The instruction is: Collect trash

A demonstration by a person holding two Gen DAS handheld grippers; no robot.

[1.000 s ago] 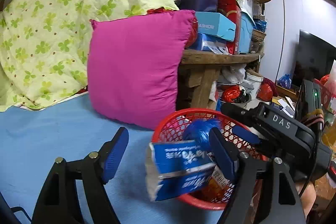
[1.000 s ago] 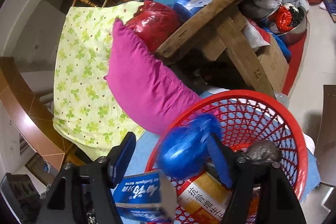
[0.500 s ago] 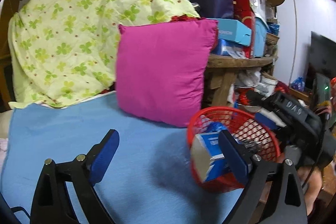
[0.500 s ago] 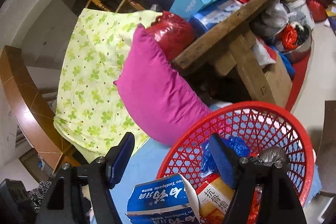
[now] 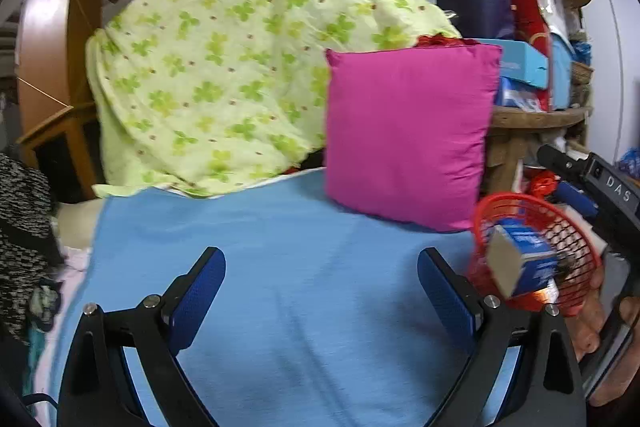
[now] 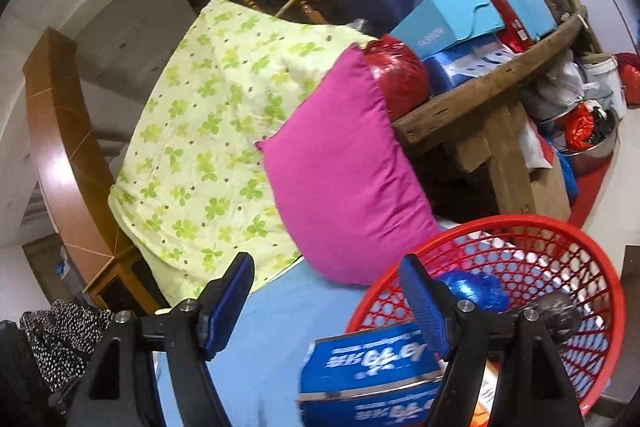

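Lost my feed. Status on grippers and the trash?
Left gripper open, empty, over blue sheet. Right gripper open, empty, at red basket. Toothpaste box, blue bag in basket. Nothing blocking.

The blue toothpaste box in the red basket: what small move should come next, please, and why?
Probably nudge the blue toothpaste box deeper into the red basket with the left gripper, which is open and holds nothing. The box sticks out over the basket's near rim, tilted, so it might fall out. The right gripper is open and empty too. No other trash shows on the blue sheet.
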